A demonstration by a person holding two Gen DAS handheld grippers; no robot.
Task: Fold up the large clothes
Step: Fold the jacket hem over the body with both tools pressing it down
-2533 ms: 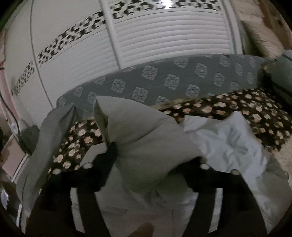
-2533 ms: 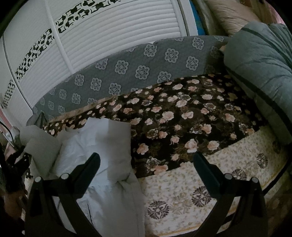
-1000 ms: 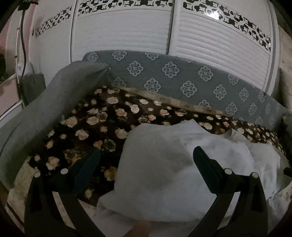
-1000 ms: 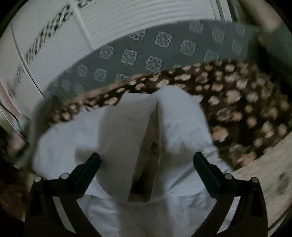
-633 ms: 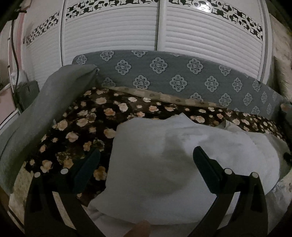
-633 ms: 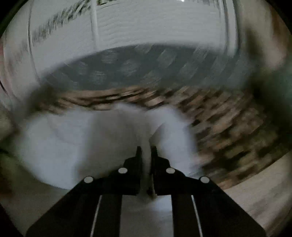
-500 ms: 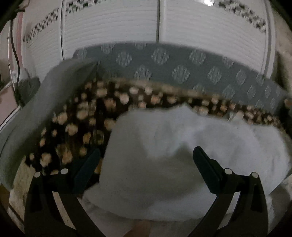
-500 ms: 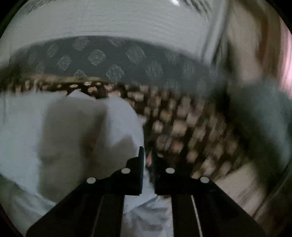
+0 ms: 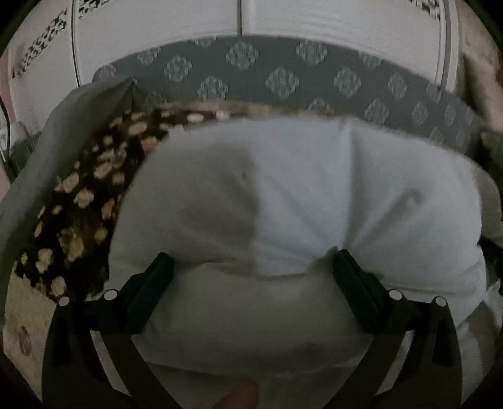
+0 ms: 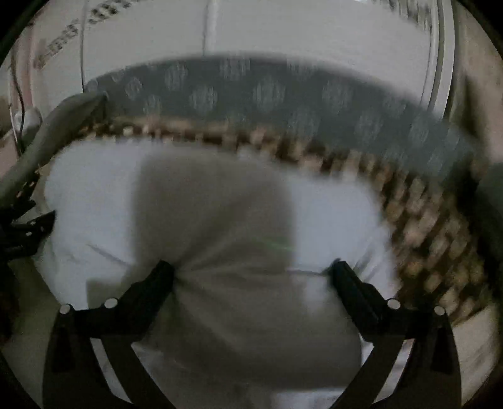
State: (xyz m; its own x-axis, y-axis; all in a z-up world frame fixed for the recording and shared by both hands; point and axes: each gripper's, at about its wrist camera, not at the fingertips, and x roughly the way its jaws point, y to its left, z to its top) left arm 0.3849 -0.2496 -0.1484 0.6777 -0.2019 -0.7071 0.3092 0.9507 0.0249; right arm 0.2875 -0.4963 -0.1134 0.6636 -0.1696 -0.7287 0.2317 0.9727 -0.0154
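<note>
A large white garment (image 9: pixel 314 195) lies bunched in a thick folded heap on the bed, filling the middle of both views (image 10: pixel 220 220). My left gripper (image 9: pixel 251 267) is open, its black fingers spread wide and pressed against the near fold of the garment. My right gripper (image 10: pixel 251 270) is open too, fingers spread against the garment's near edge, where the cloth puckers at both fingertips. The left gripper also shows at the left edge of the right wrist view (image 10: pixel 28 229).
The bed has a dark brown flowered blanket (image 9: pixel 78 201) and a grey patterned headboard cover (image 9: pixel 283 78). A grey pillow (image 9: pixel 63 126) lies at the left. White louvred wardrobe doors (image 9: pixel 314 19) stand behind. Another grey cushion (image 10: pixel 490 195) sits at the right.
My right gripper was shut on the garment half a second ago and is now open. Both grippers have moved in closer to the heap. The views are blurred by motion.
</note>
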